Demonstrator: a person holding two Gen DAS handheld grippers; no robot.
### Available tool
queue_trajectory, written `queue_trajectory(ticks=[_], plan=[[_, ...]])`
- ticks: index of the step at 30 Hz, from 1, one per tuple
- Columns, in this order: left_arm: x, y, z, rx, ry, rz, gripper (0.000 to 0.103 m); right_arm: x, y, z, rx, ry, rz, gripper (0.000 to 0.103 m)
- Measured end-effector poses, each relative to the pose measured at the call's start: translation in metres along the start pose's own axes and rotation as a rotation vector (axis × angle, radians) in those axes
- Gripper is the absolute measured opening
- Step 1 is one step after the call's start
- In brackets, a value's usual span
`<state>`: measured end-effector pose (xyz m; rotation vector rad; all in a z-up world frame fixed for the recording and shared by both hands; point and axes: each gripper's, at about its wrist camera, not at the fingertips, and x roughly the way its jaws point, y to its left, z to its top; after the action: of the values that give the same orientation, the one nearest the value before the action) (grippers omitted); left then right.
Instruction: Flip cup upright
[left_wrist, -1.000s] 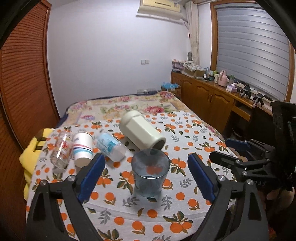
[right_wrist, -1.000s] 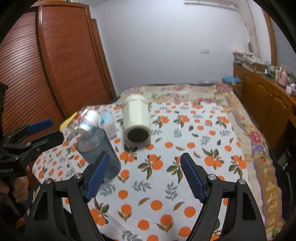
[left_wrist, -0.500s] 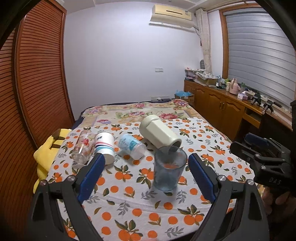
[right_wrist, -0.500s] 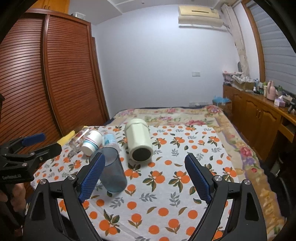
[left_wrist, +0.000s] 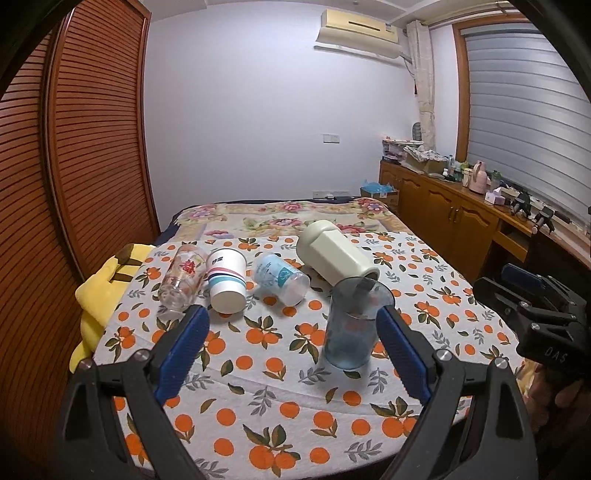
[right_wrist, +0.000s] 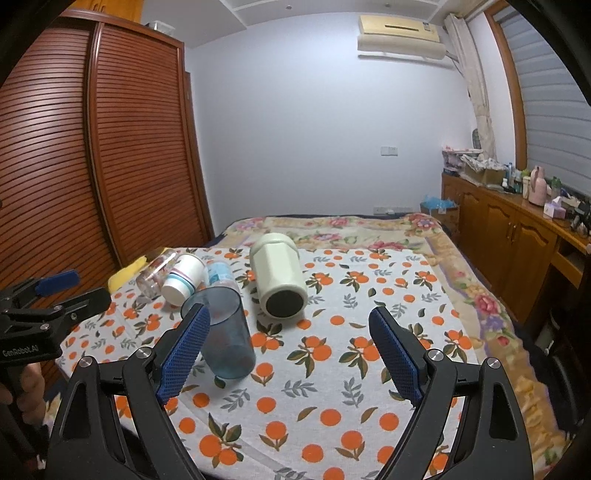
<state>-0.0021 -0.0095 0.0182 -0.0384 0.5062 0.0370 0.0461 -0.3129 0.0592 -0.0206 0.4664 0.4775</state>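
Grippers fill the bottom of both views: the left gripper (left_wrist: 291, 334) and the right gripper (right_wrist: 290, 334) each hold their blue-padded jaws wide apart, gripping nothing. Just beyond them, one blue see-through cup (left_wrist: 352, 325) stands upright, mouth up, on the orange-print tablecloth (left_wrist: 258, 373), at lower centre-right of the left view and lower centre-left of the right view, partly behind the right gripper's left pad. Four more vessels lie on their sides farther back: a cream faceted jar (right_wrist: 279, 282) with its dark mouth toward the cameras, a clear cup with a blue label (left_wrist: 281, 275), a white paper cup with pink and blue stripes (left_wrist: 226, 278), and a glass with red flowers (left_wrist: 181, 276). The cups' print is too small to read. On the gripper bodies seen across the views, "DAS" and "GenRobot.AI" are legible. A yellow cloth (left_wrist: 98, 295) sits at the table's left edge. Behind lie a floral bedspread (left_wrist: 288, 218), a slatted wardrobe (left_wrist: 74, 158), a cluttered wooden sideboard (left_wrist: 450, 218) and a wall air conditioner (left_wrist: 360, 31).
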Motion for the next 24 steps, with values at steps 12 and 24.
queue_trajectory(ticks=[12, 24], plan=[[-0.0001, 0.0014, -0.0025, -0.001, 0.005, 0.003, 0.092, -0.0010, -0.0003, 0.0000, -0.001, -0.003, -0.001, 0.090], [-0.0016, 0.0026, -0.0036, -0.003, -0.001, 0.007, 0.093, -0.0014, -0.0003, 0.0000, -0.001, -0.001, -0.001, 0.090]])
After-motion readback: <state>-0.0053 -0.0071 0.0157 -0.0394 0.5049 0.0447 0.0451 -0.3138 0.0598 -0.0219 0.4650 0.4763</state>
